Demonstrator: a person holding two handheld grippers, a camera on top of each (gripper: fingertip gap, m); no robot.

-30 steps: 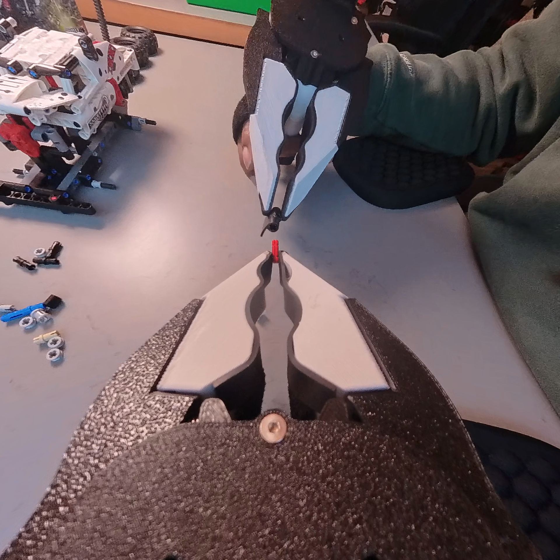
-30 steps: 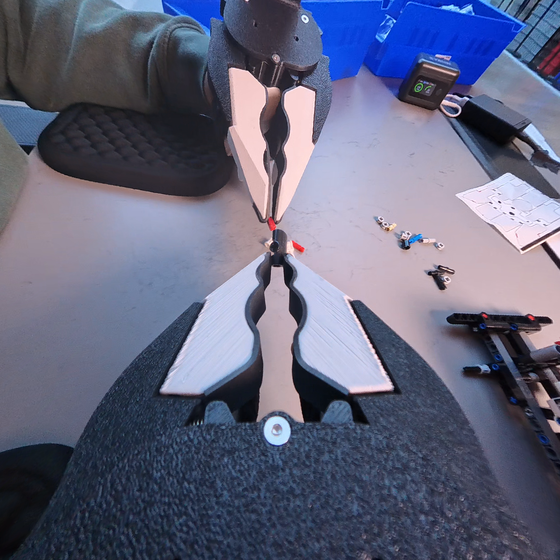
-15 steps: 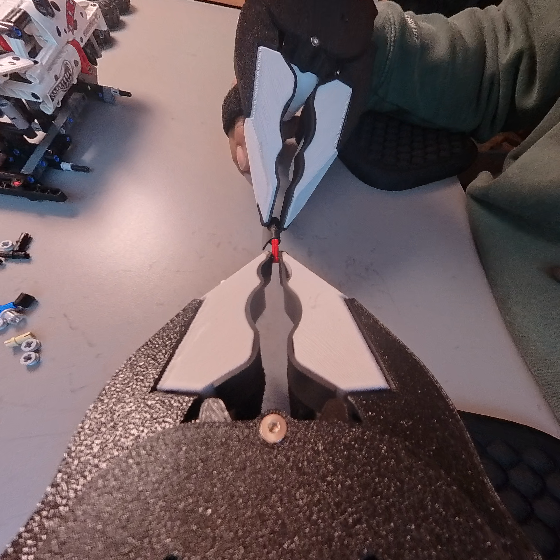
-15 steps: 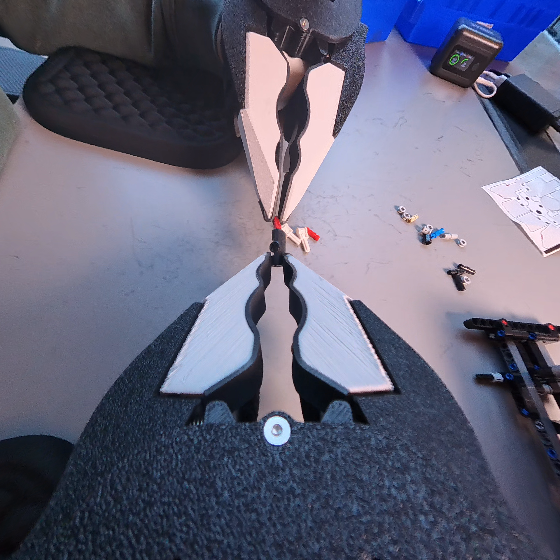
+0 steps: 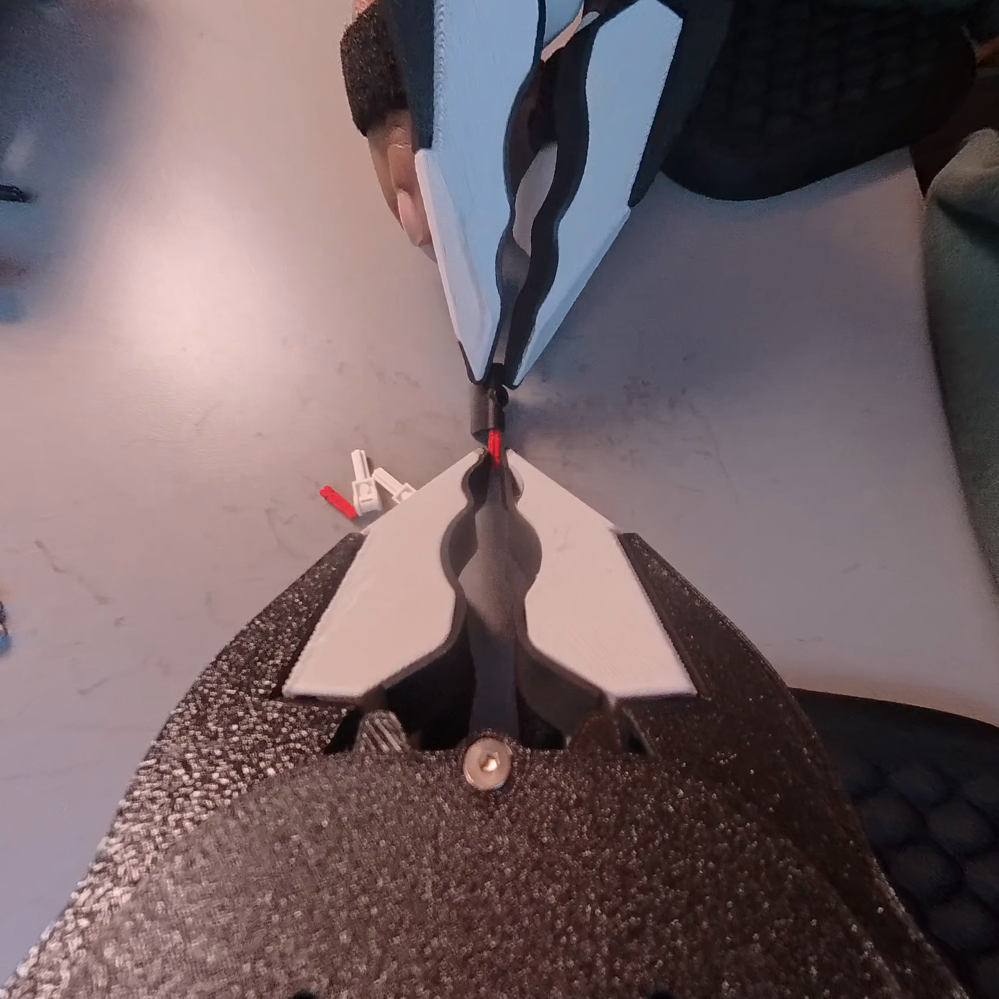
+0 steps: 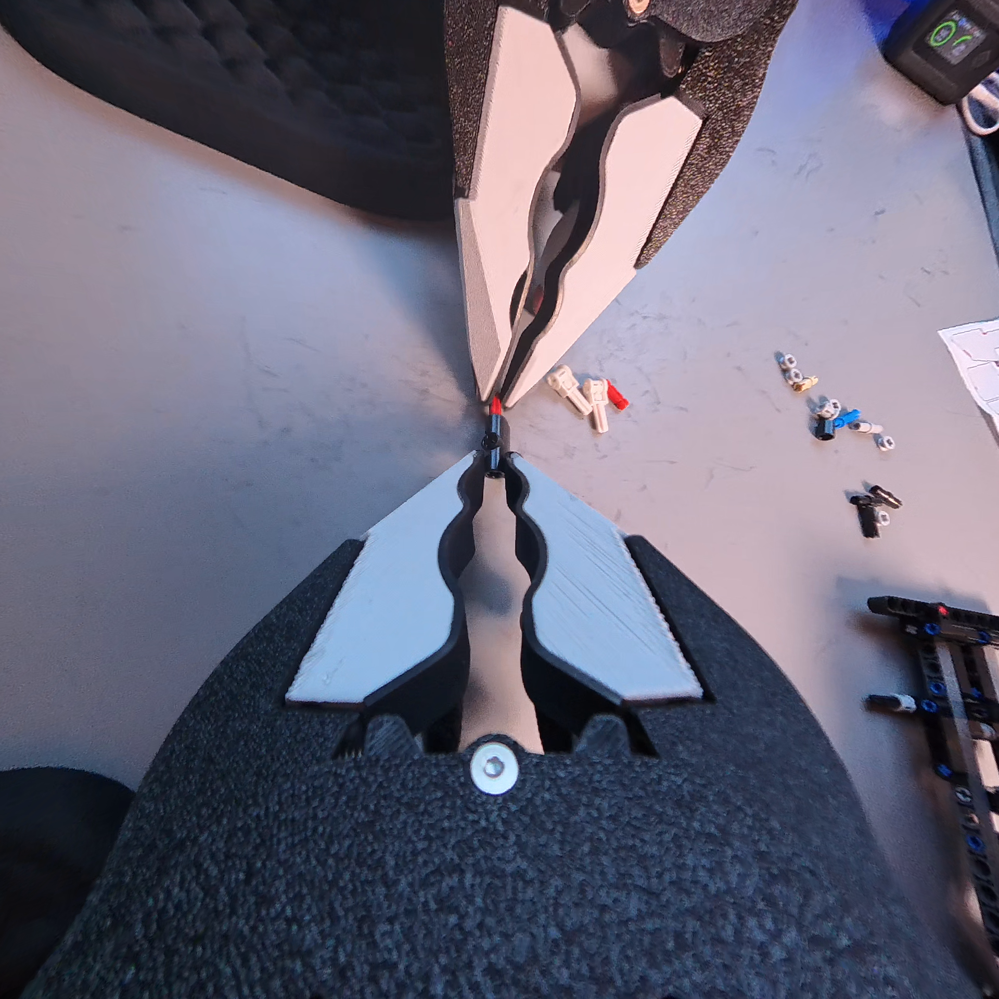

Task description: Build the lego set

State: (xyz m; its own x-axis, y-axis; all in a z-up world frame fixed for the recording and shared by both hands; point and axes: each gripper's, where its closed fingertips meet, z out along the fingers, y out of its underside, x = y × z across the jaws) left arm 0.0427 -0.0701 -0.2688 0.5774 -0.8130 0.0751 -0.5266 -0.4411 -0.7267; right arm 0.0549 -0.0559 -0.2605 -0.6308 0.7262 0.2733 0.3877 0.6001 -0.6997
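Note:
My left gripper (image 5: 493, 459) is shut on a small red pin (image 5: 493, 440). My right gripper (image 6: 493, 464) is shut on a small black connector (image 6: 494, 435). The two grippers face each other tip to tip just above the grey table. The red pin's end sits inside the black connector (image 5: 485, 413). In the right wrist view the left gripper (image 6: 494, 397) comes down from above with the red pin (image 6: 495, 404) at its tips. In the left wrist view the right gripper (image 5: 494, 378) comes from above.
Two white pins and a red pin (image 6: 586, 394) lie on the table beside the tips. More small parts (image 6: 835, 421) lie to the right. A black lego frame (image 6: 951, 676) is at the right edge. A black wrist pad (image 6: 259, 102) lies at the back left. My left and right fingertips are right by each other.
The two grippers have come together and lower toward the table. The red pin, apart from the black connector a second ago, now sits in its end. The white lego model has left the left wrist view.

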